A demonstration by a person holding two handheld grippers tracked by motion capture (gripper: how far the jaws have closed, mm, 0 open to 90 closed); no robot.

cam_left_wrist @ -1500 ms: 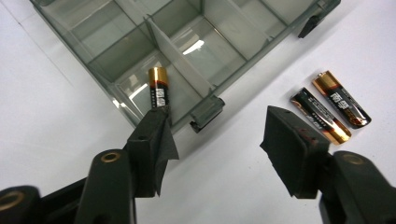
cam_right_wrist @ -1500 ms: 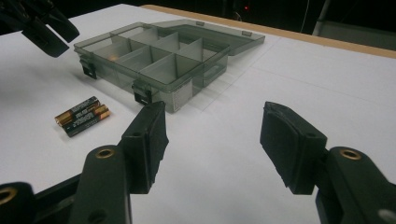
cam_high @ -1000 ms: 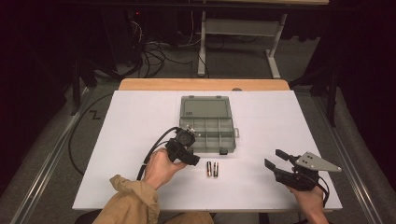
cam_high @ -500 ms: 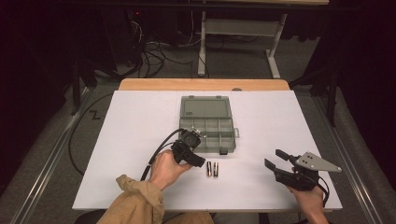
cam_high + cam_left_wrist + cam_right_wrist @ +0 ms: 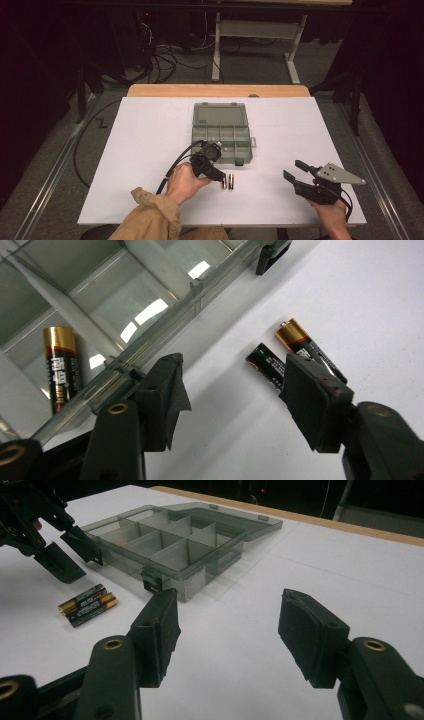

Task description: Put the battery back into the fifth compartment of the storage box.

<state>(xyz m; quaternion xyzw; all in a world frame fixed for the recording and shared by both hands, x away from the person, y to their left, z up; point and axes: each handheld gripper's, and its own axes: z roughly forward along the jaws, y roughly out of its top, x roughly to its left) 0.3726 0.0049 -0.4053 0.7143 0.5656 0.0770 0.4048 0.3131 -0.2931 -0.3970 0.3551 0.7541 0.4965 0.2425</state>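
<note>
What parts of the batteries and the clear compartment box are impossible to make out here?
- Left gripper view: one black-and-gold loose battery is part hidden by the left gripper.
- High view: the clear grey plastic compartment box contents are too small; its near corner sits behind that gripper.
- Left gripper view: the boxed battery label is blurred.

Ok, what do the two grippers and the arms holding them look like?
Both are black. The left gripper trails a black cable, and its forearm wears a tan sleeve. The right gripper carries a grey three-cornered plate on top. Each has two black jaws with flat padded tips and brass-coloured pivot rings.
</note>
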